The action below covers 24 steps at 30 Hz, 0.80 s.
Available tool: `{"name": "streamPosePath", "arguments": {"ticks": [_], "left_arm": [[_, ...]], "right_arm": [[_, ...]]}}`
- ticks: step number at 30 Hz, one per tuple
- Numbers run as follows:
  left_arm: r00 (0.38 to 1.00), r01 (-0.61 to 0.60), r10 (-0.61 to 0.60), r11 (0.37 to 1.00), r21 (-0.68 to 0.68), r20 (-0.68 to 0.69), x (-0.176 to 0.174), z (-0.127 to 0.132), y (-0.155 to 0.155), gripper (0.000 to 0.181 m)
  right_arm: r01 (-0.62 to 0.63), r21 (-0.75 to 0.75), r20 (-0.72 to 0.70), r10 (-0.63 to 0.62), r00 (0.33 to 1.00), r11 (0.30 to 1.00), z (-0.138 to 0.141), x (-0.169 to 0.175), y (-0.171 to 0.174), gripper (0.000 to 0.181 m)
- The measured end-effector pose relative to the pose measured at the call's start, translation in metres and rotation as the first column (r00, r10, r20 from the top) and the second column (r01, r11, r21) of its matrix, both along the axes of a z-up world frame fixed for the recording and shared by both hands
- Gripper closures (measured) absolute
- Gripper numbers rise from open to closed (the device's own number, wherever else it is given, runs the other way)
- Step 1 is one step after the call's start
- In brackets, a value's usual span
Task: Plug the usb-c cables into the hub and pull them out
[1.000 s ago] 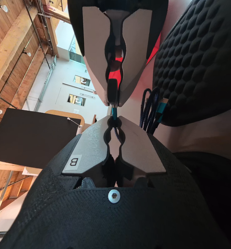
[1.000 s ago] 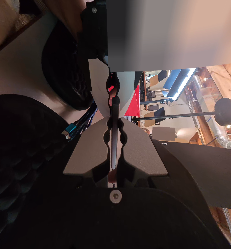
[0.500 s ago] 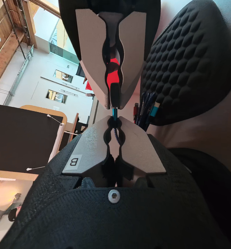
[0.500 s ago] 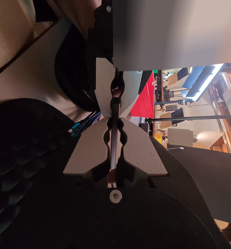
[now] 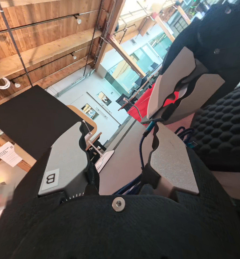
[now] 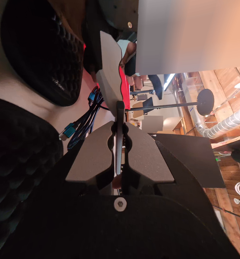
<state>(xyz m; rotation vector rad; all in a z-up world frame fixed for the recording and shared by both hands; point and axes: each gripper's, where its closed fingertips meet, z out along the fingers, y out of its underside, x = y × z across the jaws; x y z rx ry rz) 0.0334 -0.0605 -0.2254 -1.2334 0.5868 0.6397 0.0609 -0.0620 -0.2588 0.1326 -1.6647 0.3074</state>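
Note:
In the left wrist view my left gripper (image 5: 118, 124) is open wide and holds nothing. A blue braided cable (image 5: 141, 148) with a teal plug (image 5: 150, 126) runs up between its fingers, and the plug's tip sits in the edge of the grey hub (image 5: 145, 121). My right gripper (image 5: 160, 119) comes in from the upper right, shut on the hub. In the right wrist view my right gripper (image 6: 119, 123) clamps the slim hub (image 6: 119, 147) edge-on. One left gripper finger (image 6: 111, 70) shows beyond it.
A bundle of spare blue cables (image 6: 87, 120) with a teal plug (image 6: 69, 131) lies on the pale table (image 5: 123, 161), between two black honeycomb cushions (image 6: 43, 56) (image 5: 221, 133). A black board (image 5: 25, 119) stands to the left.
My left gripper has opened and let go of the teal plug, which stays in the hub. The left view has swung to the left. My right gripper still holds the hub.

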Motion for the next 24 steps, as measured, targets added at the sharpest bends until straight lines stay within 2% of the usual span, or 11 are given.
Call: {"name": "streamPosePath", "arguments": {"ticks": [6, 9, 12, 14, 16, 17, 19, 21, 24], "left_arm": [[0.995, 0.094, -0.096, 0.994, 0.046, 0.037, 0.010, 0.007, -0.005, 0.092], [0.984, 0.132, -0.135, 0.991, 0.034, 0.120, 0.007, 0.009, -0.010, 0.112], [0.980, 0.148, -0.157, 0.986, 0.076, 0.125, 0.002, 0.030, -0.030, 0.137], [0.990, 0.093, -0.094, 0.996, 0.015, 0.109, -0.016, 0.041, -0.046, 0.145], [0.993, -0.045, 0.059, 0.991, -0.128, 0.102, -0.055, 0.041, -0.064, 0.145], [0.982, -0.123, 0.150, 0.969, -0.215, 0.113, -0.079, 0.035, -0.076, 0.145], [0.943, -0.220, 0.300, 0.886, -0.408, 0.144, -0.125, 0.013, -0.105, 0.145], [0.895, -0.252, 0.416, 0.771, -0.585, 0.163, -0.164, -0.015, -0.132, 0.144], [0.835, -0.310, 0.542, 0.613, -0.727, 0.101, -0.214, -0.047, -0.153, 0.145]], "right_arm": [[0.057, 0.020, 0.058, -0.058, 0.997, 0.998, -0.034, 0.007, 0.014, 0.172], [0.061, -0.028, 0.079, -0.059, 0.995, 0.998, -0.044, 0.011, 0.014, 0.172], [0.082, -0.021, 0.096, -0.080, 0.992, 0.996, -0.058, 0.013, 0.018, 0.170], [0.100, -0.053, 0.091, -0.095, 0.991, 0.994, -0.056, 0.015, 0.021, 0.170], [0.113, -0.076, 0.113, -0.104, 0.988, 0.991, -0.056, 0.016, 0.023, 0.170], [0.113, -0.090, 0.124, -0.102, 0.987, 0.990, -0.056, 0.017, 0.023, 0.169], [0.109, -0.128, 0.146, -0.090, 0.985, 0.986, -0.056, 0.017, 0.022, 0.165], [0.109, -0.155, 0.197, -0.078, 0.977, 0.982, -0.058, 0.019, 0.022, 0.161], [0.126, -0.233, 0.307, -0.050, 0.950, 0.964, -0.056, 0.024, 0.025, 0.147]]}}
